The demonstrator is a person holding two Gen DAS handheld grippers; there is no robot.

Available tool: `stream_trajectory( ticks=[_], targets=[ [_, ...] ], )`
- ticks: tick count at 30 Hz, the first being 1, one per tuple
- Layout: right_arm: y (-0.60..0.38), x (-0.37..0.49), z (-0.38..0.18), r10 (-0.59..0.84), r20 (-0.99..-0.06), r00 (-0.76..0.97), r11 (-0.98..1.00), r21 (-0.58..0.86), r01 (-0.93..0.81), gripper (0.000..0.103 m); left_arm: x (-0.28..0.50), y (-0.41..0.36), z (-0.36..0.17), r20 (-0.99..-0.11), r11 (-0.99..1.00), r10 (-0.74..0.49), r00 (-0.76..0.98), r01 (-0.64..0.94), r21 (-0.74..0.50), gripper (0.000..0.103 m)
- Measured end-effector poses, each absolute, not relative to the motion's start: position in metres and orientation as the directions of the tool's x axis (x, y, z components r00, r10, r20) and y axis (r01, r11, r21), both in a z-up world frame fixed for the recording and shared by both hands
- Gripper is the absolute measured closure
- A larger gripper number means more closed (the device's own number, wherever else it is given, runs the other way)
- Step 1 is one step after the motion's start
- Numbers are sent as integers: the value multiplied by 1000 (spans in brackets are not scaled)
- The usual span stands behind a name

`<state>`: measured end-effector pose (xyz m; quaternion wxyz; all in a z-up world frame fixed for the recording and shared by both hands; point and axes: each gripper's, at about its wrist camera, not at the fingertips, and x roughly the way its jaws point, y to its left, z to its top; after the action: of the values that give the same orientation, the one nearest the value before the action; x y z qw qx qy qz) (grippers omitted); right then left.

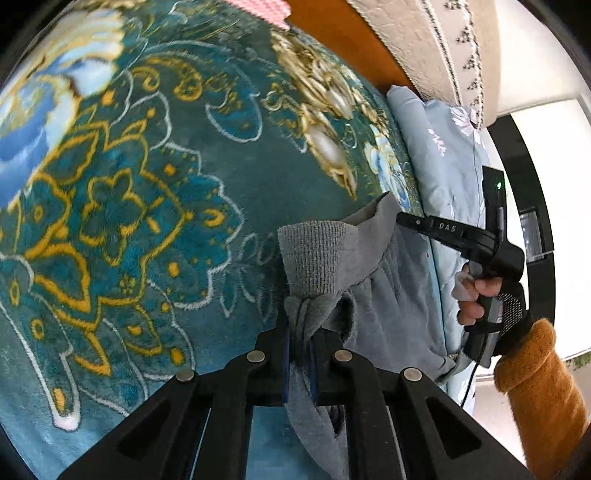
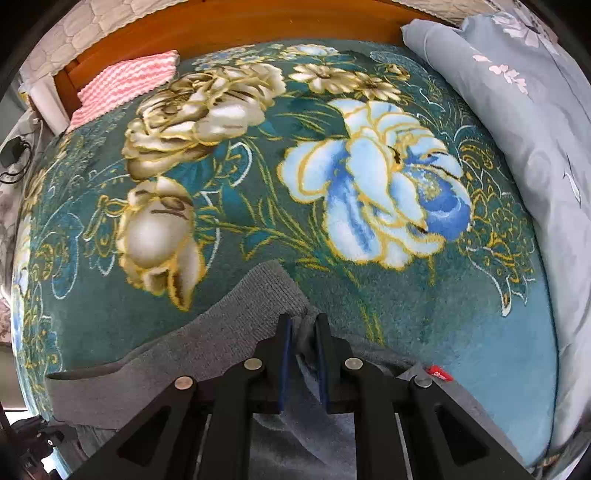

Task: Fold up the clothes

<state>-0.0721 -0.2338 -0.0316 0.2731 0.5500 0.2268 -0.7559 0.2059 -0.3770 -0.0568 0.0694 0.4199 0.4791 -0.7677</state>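
A grey sweatshirt (image 1: 373, 280) with a ribbed hem lies on a teal flowered blanket (image 1: 155, 192). My left gripper (image 1: 300, 332) is shut on a bunched fold of the grey fabric near the ribbed band (image 1: 314, 254). In the same view my right gripper (image 1: 400, 218) reaches in from the right, held by a hand in an orange sleeve, its tip on the far edge of the garment. In the right wrist view my right gripper (image 2: 303, 328) is shut on a pinch of the grey sweatshirt (image 2: 221, 332), whose ribbed hem stretches left across the blanket (image 2: 332, 280). A small red tag (image 2: 439, 373) shows on the garment.
A folded pink and white cloth (image 2: 125, 86) lies at the blanket's far left corner by the wooden bed frame (image 2: 240, 26). A pale blue flowered quilt (image 2: 524, 122) is heaped along the right side. Quilted cream padding (image 1: 417, 48) rises behind the bed.
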Motion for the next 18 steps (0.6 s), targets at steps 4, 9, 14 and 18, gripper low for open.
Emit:
stream_trajectory(
  ticks=[4,9,14,18],
  targets=[
    [-229,-74,-30,-174,-954,-244,-774,-20,633,88,201,-377,-60,-725,-533,309,-615,520,-668,95],
    [-218,-73,-15,-219,-949,-225,-805,45,592,63,202,-381,-68,-711,-466,351,-609,546,-697,95],
    [-187,-71,22,-268,-929,-254,-838,95,538,52,206,-381,-68,-705,-424,380,-598,565,-708,94],
    [-126,-67,60,-282,-905,-318,-870,102,482,49,207,-377,-54,-752,-445,354,-556,607,-659,80]
  ],
)
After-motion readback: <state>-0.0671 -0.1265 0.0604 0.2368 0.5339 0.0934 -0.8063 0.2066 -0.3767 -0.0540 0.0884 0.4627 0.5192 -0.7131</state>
